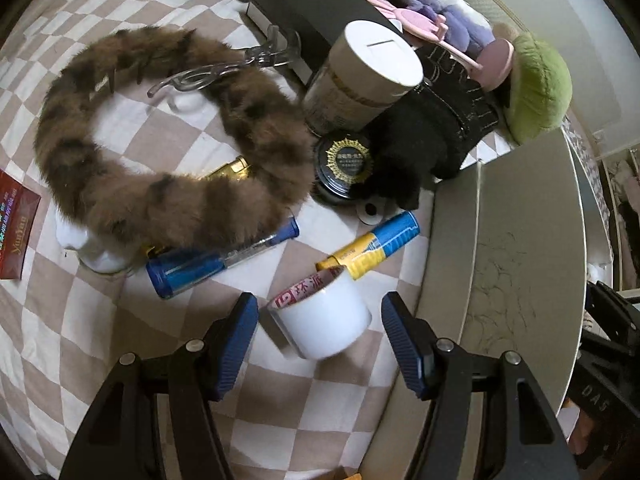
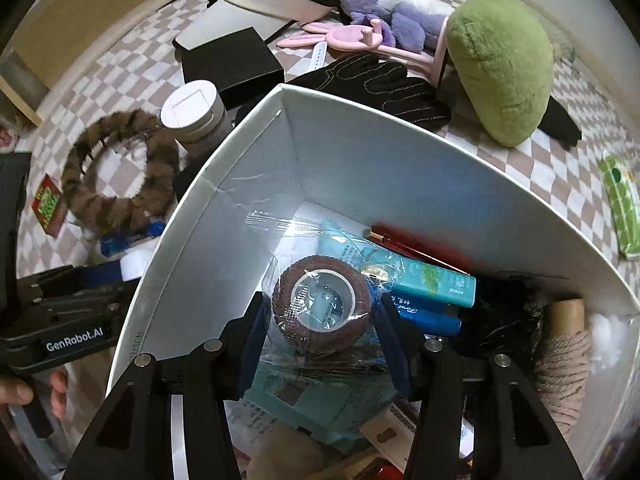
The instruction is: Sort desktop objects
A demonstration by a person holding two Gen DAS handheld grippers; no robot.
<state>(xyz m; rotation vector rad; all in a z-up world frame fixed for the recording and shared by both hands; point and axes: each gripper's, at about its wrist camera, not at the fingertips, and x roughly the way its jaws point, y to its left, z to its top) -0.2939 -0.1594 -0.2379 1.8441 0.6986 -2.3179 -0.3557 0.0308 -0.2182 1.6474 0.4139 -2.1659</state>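
Checkered cloth (image 1: 100,360), prob. bed, white box (image 2: 360,152) alongside.

Fuzzy brown fur hair hoop (image 1: 160,160) on soft checked cloth bedsheet (image 1: 60,340); glossy white tape roll (image 1: 324,320); crinkly clear plastic wraps the rough brown roll (image 2: 320,304); matt white cardboard box (image 2: 360,152).

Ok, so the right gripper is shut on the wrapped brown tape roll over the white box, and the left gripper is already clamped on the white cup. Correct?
Not quite. The left gripper is not clamped: the left wrist view shows the white cup lying between its pads with a gap on both sides. The rest holds: in the right wrist view the right gripper is shut on the wrapped brown tape roll over the white box.
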